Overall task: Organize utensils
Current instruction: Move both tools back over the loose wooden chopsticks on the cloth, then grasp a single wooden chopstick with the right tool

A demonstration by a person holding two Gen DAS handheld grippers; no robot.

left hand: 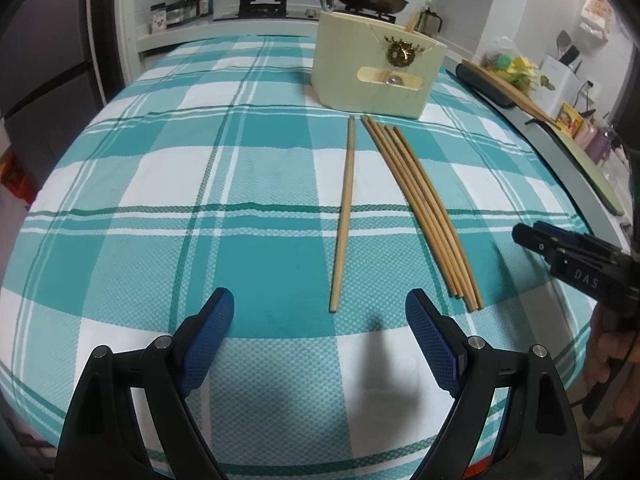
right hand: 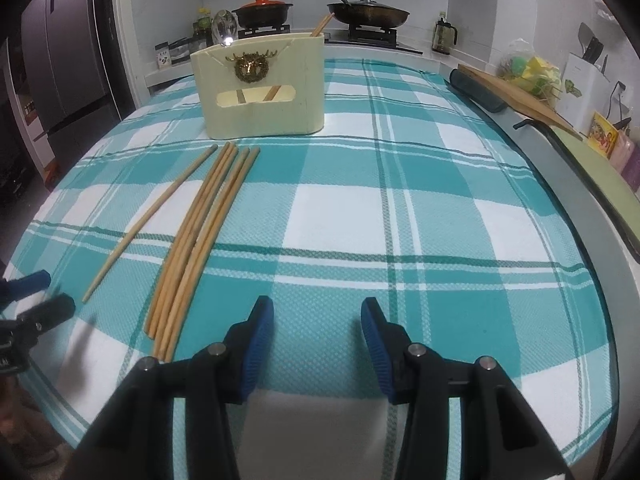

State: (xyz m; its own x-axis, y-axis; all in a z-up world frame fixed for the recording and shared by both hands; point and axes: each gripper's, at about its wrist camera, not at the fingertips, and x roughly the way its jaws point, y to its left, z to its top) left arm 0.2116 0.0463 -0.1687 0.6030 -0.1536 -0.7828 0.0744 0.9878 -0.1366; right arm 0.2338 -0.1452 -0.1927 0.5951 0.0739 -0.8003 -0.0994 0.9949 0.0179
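Several wooden chopsticks lie on the checked cloth: a single chopstick apart on the left, and a bundle of chopsticks side by side. Behind them stands a cream utensil holder with a deer emblem, a chopstick and a spoon inside. My left gripper hovers open just before the single chopstick's near end, nothing between its fingers. My right gripper is open and empty over the cloth, right of the bundle. It also shows in the left wrist view as the right gripper.
The teal and white checked cloth covers the table. A dark roll and a wooden board lie at the right edge. Behind is a stove with a red-lidded pot and a pan.
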